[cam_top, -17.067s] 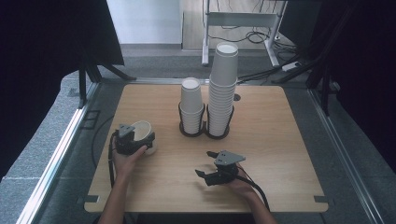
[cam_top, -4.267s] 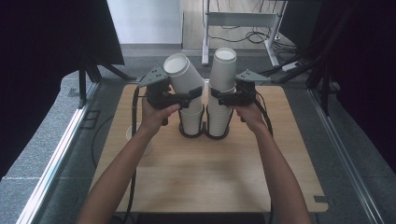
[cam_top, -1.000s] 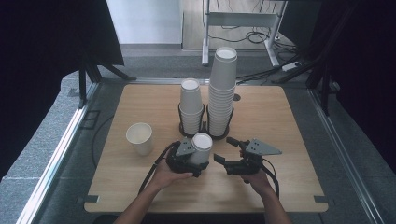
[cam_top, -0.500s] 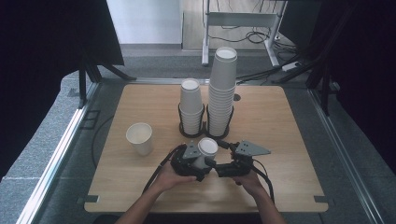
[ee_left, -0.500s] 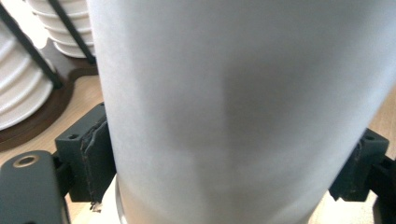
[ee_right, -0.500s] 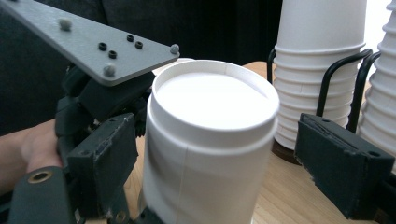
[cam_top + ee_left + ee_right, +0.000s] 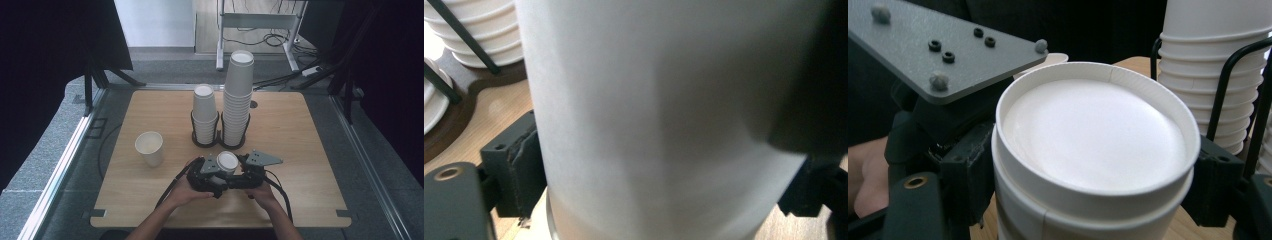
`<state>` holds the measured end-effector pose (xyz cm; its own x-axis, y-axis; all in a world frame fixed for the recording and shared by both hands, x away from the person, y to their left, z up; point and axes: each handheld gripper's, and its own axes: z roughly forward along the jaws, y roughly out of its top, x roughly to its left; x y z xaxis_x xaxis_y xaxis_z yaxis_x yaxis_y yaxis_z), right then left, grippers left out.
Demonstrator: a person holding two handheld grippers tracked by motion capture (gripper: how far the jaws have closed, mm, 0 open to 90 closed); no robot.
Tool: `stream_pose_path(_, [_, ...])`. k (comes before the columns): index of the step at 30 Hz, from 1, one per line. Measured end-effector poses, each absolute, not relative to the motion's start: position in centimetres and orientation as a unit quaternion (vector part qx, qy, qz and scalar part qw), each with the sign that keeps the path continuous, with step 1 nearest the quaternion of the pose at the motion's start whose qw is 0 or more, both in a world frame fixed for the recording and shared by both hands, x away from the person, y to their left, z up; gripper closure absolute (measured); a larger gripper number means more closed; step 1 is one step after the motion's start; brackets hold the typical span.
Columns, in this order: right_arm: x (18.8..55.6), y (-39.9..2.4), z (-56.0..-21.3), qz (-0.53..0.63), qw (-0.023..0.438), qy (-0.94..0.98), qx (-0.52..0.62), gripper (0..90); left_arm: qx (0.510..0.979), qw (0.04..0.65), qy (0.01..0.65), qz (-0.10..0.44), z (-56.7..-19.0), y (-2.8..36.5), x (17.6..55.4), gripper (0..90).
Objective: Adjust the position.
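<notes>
Wooden table [image 7: 300, 130], cup-splitting step by the looks: nested cups [image 7: 227, 161] are pinched by the left gripper [image 7: 218, 171], its jaws just eased wider, and by the right gripper [image 7: 240, 170], its jaws just closed in, so a gentle pull-apart is probably called for next.

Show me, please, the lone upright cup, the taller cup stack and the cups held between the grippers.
lone upright cup [image 7: 149, 148], high view, its side wall.
taller cup stack [image 7: 238, 100], high view, mid-stack.
held cups [image 7: 1098, 140], right gripper view, upturned base.
</notes>
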<state>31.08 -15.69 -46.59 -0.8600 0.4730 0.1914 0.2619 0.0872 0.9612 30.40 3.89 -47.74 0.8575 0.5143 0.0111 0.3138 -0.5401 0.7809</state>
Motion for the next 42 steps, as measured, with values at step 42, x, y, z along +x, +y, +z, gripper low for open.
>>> stream_pose_path(42, [31.2,-17.9,-46.2,0.657,0.065,0.69,0.297,11.6,0.863,0.413,0.239,0.165,-47.1,5.4,30.6,12.6])
